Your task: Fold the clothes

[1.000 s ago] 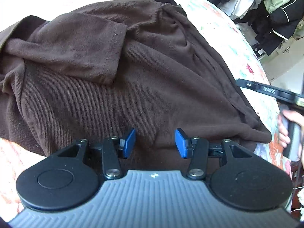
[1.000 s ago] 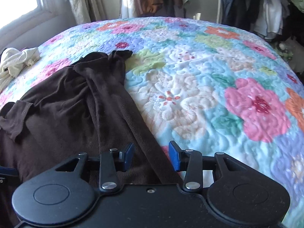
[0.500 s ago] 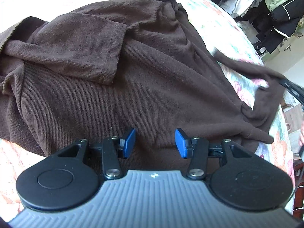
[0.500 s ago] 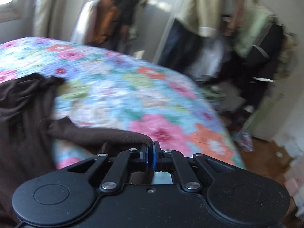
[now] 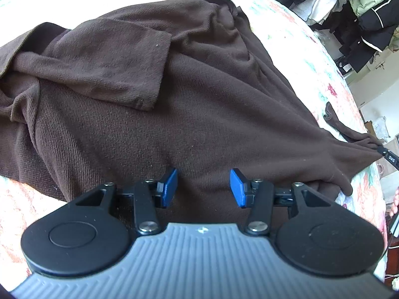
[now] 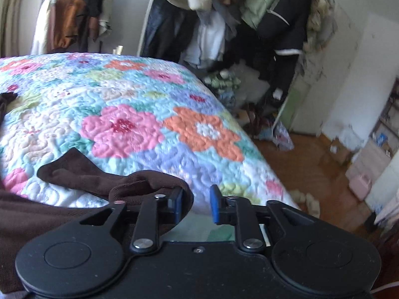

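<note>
While jaws have just been opening, right hand-held gripper (image 6: 195, 205), brown shirt (image 6: 82, 174) draped alongside

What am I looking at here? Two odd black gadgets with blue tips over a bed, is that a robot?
No robot: a person holds a hand tool in each hand, each with a camera looking out over its two fingers. One picture comes from the left claw, which hangs open above a brown shirt spread on a flowered quilt. The other comes from the right claw at the bed's edge. Its jaws have just been opening, and a corner of the shirt lies draped over one blue finger, no longer pinched. Clothes hang on a rack behind.
</note>
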### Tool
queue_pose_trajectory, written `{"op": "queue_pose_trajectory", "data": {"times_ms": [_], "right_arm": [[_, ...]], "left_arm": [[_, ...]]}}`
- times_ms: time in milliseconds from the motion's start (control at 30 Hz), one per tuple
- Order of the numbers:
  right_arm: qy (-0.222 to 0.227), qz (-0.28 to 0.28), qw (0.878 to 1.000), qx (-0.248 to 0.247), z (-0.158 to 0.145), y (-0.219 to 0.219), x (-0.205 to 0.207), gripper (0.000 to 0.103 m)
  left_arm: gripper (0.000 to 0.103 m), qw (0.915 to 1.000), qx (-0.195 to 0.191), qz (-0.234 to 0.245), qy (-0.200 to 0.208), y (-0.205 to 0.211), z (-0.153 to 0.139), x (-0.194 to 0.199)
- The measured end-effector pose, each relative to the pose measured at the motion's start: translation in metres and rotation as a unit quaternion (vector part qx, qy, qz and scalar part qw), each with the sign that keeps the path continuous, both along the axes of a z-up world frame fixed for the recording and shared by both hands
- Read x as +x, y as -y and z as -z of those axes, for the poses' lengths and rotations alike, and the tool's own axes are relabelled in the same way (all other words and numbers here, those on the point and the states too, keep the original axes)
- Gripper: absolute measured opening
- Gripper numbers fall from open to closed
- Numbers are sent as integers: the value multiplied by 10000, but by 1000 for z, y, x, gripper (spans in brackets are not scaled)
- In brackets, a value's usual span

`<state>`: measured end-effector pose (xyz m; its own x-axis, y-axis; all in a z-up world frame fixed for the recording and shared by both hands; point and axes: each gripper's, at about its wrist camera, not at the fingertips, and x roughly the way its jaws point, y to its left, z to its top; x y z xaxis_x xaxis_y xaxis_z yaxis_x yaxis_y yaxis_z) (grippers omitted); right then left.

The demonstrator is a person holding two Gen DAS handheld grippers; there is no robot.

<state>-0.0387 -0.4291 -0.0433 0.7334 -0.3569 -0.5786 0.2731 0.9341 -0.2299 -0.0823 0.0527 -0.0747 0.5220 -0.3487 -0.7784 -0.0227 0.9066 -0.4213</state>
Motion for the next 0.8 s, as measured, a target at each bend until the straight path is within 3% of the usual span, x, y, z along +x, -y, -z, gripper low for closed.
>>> {"op": "queue_pose_trajectory", "data": {"times_ms": [100, 167, 233, 367, 400, 533, 633, 733, 800], "right_arm": [[-107, 224, 9989, 399, 5, 12, -2, 35], [-200, 327, 9978, 534, 6, 18, -3, 42], [-240, 416, 9969, 631, 6, 23, -6, 51], [-323, 551, 9928, 1008, 4, 31, -19, 54], [-292, 604, 9914, 1125, 3, 32, -24, 58], [258, 966, 9756, 1956, -3, 41, -44, 60], [303, 653, 9767, 2023, -8, 16, -52, 60], [178, -30, 9821, 1877, -14, -20, -68, 60], [293, -48, 9853, 1683, -17, -28, -72, 61]], "left_arm": [[46, 9993, -141, 281, 215, 7, -9, -5], [46, 9971, -263, 583, 405, 16, -16, -9], [49, 9934, -297, 950, 567, 28, -20, -12], [49, 9838, -266, 1618, 719, 54, -22, -19], [50, 9808, -280, 1780, 742, 61, -22, -21], [50, 9715, -241, 2255, 685, 86, -18, -27], [50, 9671, -342, 2457, 560, 103, -10, -22], [50, 9636, -476, 2598, 401, 117, 0, -20], [50, 9642, -452, 2589, 364, 127, 6, -16]]}}
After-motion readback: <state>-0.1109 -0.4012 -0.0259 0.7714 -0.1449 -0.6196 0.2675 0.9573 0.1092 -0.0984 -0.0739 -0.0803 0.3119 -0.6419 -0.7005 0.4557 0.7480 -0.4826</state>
